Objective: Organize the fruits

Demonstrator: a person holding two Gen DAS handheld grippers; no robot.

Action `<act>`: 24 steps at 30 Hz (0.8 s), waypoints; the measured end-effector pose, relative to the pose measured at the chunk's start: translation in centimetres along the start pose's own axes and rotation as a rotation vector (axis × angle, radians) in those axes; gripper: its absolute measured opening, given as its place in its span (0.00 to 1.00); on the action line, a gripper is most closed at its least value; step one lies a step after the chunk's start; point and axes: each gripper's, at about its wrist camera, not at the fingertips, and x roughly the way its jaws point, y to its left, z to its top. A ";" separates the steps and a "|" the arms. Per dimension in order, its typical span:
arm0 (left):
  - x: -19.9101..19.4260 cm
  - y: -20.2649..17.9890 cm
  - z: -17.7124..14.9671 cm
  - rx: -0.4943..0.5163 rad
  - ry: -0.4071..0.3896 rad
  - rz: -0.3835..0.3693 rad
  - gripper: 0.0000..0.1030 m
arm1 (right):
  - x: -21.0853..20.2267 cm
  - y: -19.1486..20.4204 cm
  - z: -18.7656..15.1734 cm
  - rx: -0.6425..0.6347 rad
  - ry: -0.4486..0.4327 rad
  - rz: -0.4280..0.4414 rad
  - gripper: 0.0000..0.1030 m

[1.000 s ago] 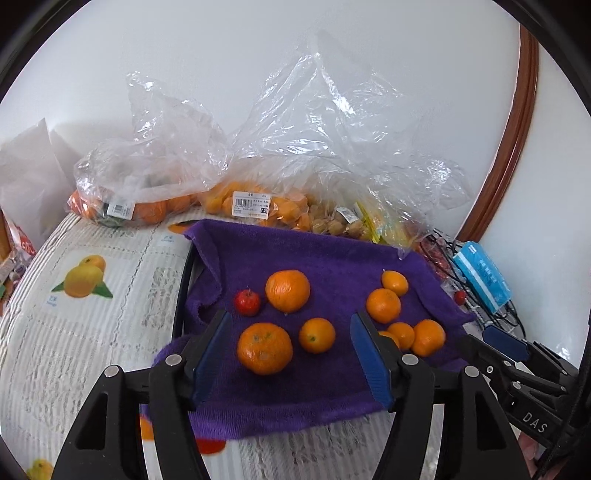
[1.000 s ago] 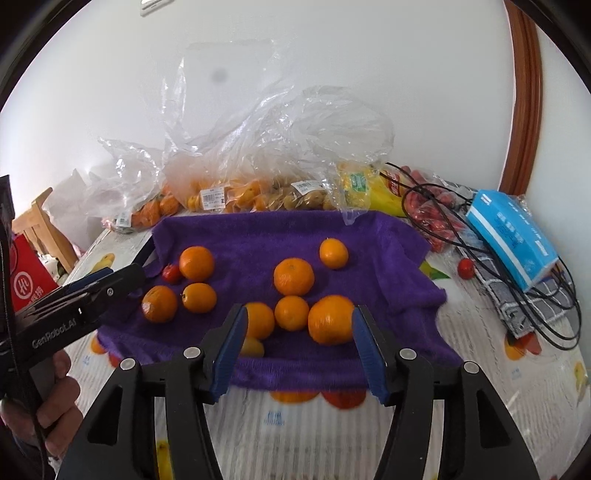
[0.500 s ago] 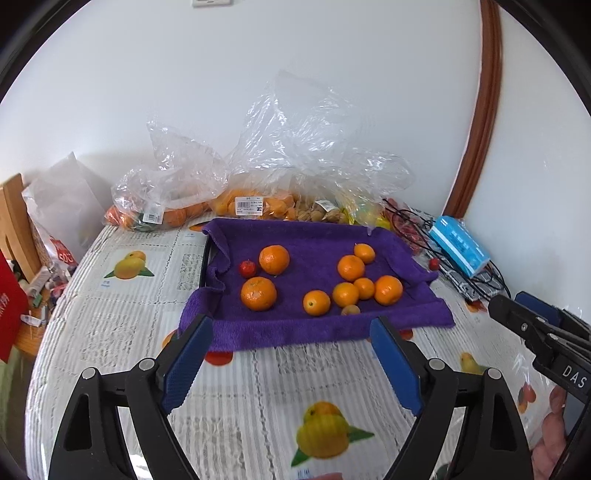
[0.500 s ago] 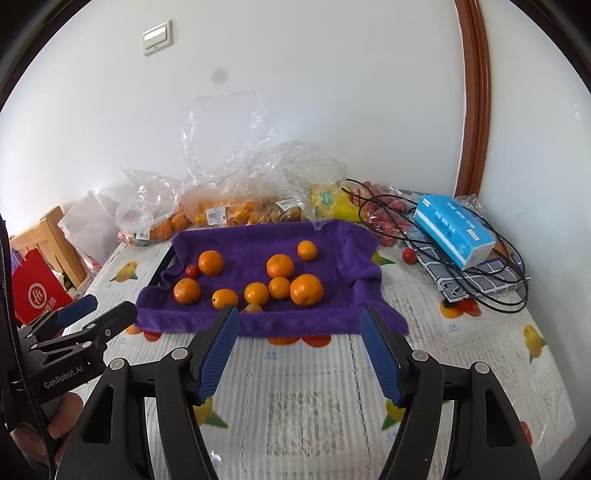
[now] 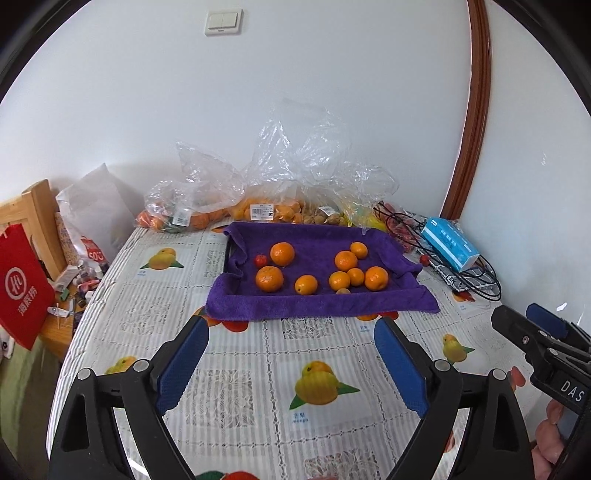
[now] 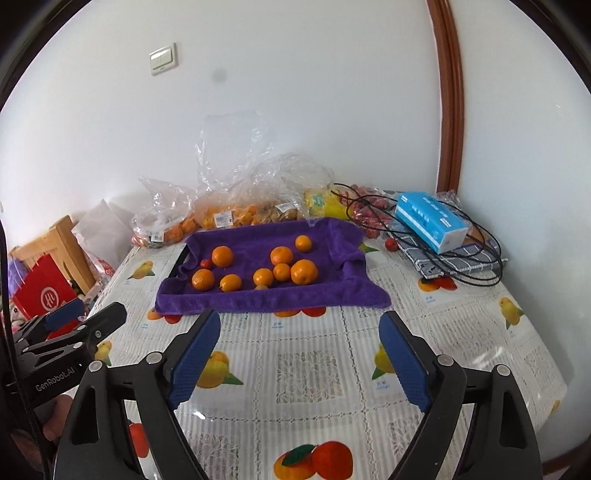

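A table under a fruit-print plastic cloth (image 5: 236,369) carries a purple towel-lined tray (image 5: 321,304) with loose round oranges (image 5: 270,278) resting inside, while the left gripper (image 5: 291,360) and right gripper (image 6: 299,350), jaws just opened wide with nothing between them, hang over the cloth near the tray.

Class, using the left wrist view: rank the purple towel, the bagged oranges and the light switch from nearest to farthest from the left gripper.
1. Purple towel, on the table just beyond the left gripper.
2. Bagged oranges, behind the towel by the wall.
3. Light switch, high on the wall.
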 end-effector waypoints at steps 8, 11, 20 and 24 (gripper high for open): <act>-2.8 -0.6 -0.5 -0.006 -0.022 0.015 0.91 | -2.3 -0.6 -1.3 0.015 0.012 -0.012 0.96; -3.4 -0.9 -0.6 -0.004 -0.025 0.022 0.92 | -3.0 -0.9 -1.4 0.012 0.004 -0.026 0.96; -3.6 -1.5 -0.6 0.006 -0.027 0.036 0.92 | -3.7 -1.1 -1.6 0.005 -0.016 -0.025 0.96; -3.5 -1.8 -0.6 0.017 -0.027 0.041 0.92 | -3.8 -0.9 -1.7 0.003 -0.018 -0.031 0.96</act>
